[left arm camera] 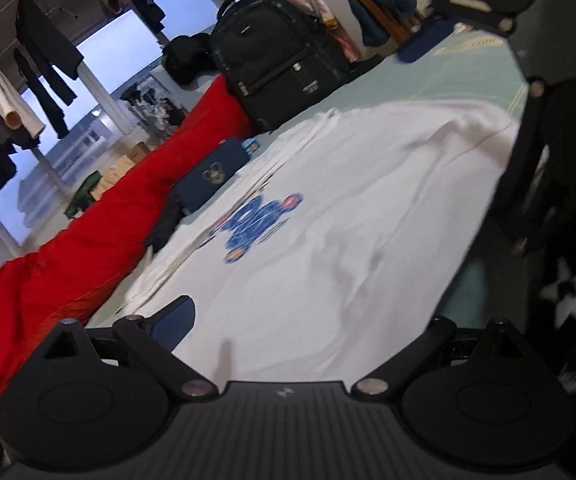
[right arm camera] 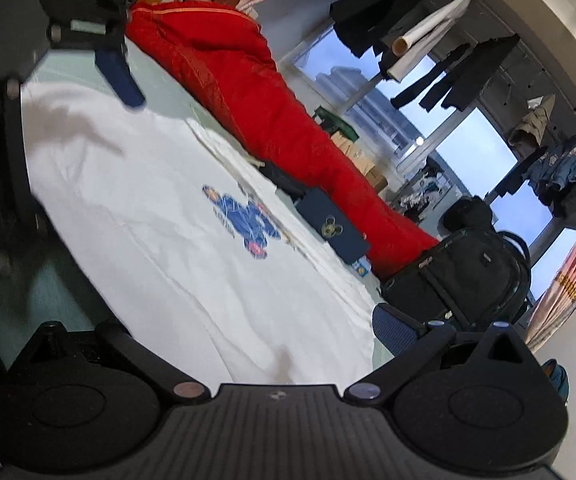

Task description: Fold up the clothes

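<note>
Jaws of both grippers stand wide with nothing between them: the left gripper point(left arm camera: 308, 320) and the right gripper point(right arm camera: 248, 320) each hover low over one white T-shirt point(left arm camera: 348, 220) with a blue print point(left arm camera: 258, 222), spread flat on a pale green bed point(left arm camera: 468, 76). Beside it lie one red quilt point(left arm camera: 100, 236), one black backpack point(left arm camera: 280, 60) and one dark blue box point(left arm camera: 208, 176).

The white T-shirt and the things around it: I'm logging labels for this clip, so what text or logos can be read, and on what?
White T-shirt: blue print with small lettering, too blurred to read.
Navy box: gold mouse-head emblem, no words.
Black backpack: small badges, too small to read.
Green mat: faint markings, unreadable.
</note>
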Motion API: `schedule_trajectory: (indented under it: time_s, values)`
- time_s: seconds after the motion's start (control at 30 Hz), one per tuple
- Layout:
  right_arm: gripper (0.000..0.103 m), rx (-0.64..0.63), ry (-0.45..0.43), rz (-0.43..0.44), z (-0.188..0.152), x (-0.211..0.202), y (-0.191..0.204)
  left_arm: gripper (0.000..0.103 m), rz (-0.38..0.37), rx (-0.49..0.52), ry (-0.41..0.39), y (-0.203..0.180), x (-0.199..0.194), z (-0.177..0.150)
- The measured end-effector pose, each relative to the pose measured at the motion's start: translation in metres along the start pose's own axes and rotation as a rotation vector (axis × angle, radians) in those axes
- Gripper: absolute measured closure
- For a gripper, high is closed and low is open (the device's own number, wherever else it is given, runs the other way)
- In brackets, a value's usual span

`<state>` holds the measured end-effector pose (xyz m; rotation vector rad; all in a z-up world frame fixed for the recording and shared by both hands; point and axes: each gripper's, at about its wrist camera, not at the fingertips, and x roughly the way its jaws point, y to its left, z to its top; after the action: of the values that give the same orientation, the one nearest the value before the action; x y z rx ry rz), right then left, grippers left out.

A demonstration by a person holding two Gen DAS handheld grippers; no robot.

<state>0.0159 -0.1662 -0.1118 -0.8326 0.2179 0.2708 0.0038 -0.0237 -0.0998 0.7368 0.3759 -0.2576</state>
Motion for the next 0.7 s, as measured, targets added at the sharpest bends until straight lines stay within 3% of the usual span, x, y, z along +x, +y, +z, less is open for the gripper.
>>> schedule_trajectory:
  time_s: [0.27,0.53,0.7]
  values:
    - [0.000,0.037,0.067,-0.015,-0.021,0.004,-0.011,0.007,0.060,0.048,0.041,0.016,-0.006,-0.016]
    - [0.000,-0.059,0.072,-0.022,-0.019,0.006,-0.006,0.007,0.088,0.136,0.061,0.018,-0.004,-0.019]
    - [0.000,-0.066,0.097,-0.037,-0.023,0.008,-0.012,0.007,0.105,0.133,0.077,0.021,-0.004,-0.022]
